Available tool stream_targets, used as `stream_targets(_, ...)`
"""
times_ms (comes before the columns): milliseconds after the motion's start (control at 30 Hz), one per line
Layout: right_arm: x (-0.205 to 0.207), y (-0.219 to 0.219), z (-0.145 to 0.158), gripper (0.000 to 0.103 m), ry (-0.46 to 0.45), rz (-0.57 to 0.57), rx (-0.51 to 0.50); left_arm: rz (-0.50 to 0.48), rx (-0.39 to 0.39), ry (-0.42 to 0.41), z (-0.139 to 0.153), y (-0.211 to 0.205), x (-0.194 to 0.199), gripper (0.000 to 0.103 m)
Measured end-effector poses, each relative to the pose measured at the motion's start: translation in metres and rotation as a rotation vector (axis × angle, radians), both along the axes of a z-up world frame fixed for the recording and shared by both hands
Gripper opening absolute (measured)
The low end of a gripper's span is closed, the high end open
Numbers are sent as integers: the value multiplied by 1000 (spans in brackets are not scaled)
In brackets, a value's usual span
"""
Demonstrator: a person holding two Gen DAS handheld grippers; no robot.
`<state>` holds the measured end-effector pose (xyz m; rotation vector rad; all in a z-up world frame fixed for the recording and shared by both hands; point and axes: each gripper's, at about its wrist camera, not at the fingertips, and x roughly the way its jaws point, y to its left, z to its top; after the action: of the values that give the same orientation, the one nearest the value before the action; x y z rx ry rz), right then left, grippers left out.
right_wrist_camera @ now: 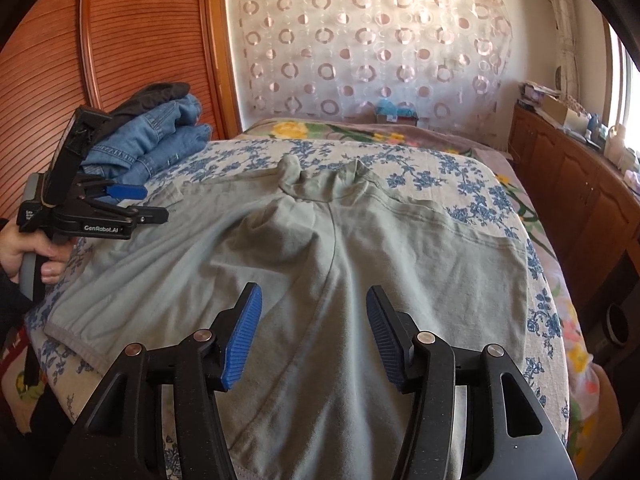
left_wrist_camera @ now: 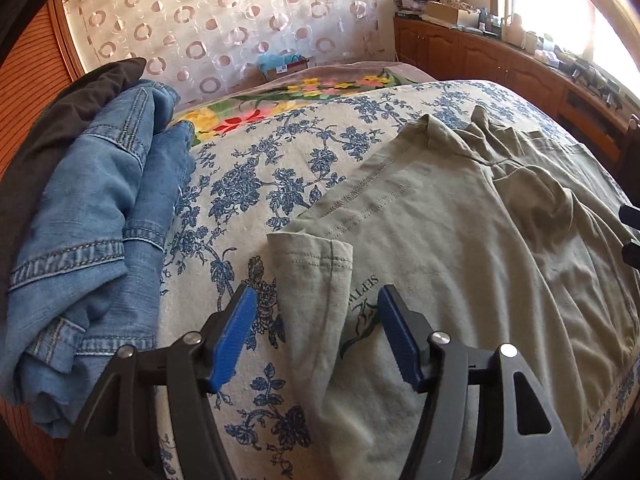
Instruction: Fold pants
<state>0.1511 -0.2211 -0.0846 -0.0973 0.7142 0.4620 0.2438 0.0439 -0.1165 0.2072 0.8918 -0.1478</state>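
the left gripper [left_wrist_camera: 318, 304] hangs with its blue pads spread apart and nothing pinched, straddling the folded hem corner of the olive-green pants [left_wrist_camera: 460, 240] just below its tips. the right gripper [right_wrist_camera: 314, 308] is likewise spread and empty above the pants' middle, which lie flat on the blue-flowered sheet [right_wrist_camera: 440, 168]. farther off, left of both claws, is a pile of jeans [left_wrist_camera: 92, 200].

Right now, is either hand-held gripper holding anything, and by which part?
Nothing held. Left hand-held gripper is open over the pants edge; right hand-held gripper is open above them.
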Motion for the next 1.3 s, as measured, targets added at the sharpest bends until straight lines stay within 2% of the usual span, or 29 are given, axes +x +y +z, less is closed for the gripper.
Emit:
stream_targets(100, 0, 0, 0, 55, 3, 0, 6, -7, -16, 2, 1, 1, 4, 51)
stream_targets(133, 1, 0, 0, 55, 8, -2, 9, -6, -16, -2, 1, 2, 5, 42)
stream_targets(200, 1, -2, -1, 55, 12, -5, 16, -11, -35, 6, 0, 4, 8, 35)
stream_targets(267, 1, -3, -1, 55, 14, -7, 22, -2, -39, 9, 1, 6, 9, 15)
stream_targets(300, 2, -4, -2, 55, 15, -9, 23, 9, -29, 8, 1, 8, 10, 13)
stream_targets(333, 2, -5, -2, 55, 16, -10, 23, 18, -24, 5, 1, 10, 11, 5)
stream_targets(433, 3, -5, -2, 55, 15, -9, 23, 45, -29, 3, 3, 18, 10, 4)
stream_targets(533, 2, -6, -3, 55, 14, -9, 21, 83, 3, -24, 7, 24, 7, 4)
stream_targets(733, 2, -6, -3, 55, 16, -11, 13, 131, -5, -57, 18, 36, 3, 19)
stream_targets(800, 2, -7, -4, 55, 15, -12, 14, 112, -42, -63, 22, 36, -2, 23)
stream_targets(867, 2, -6, -4, 55, 15, -12, 13, 88, -82, -67, 26, 34, -9, 40)
stream_targets(1000, 2, -7, -4, 55, 14, -19, 8, 28, -126, -74, 30, 21, -25, 44)
stream_targets(1067, 1, -9, -5, 55, 14, -24, 7, -6, -146, -81, 31, 12, -35, 60)
stream_targets(1100, 2, -9, -5, 55, 15, -25, 6, -19, -154, -86, 31, 9, -39, 64)
stream_targets(1200, 2, -10, -6, 55, 12, -27, 4, -47, -180, -92, 34, 3, -54, 68)
stream_targets(1300, 1, -10, -5, 55, 10, -30, -1, -58, -164, -102, 36, -4, -68, 75)
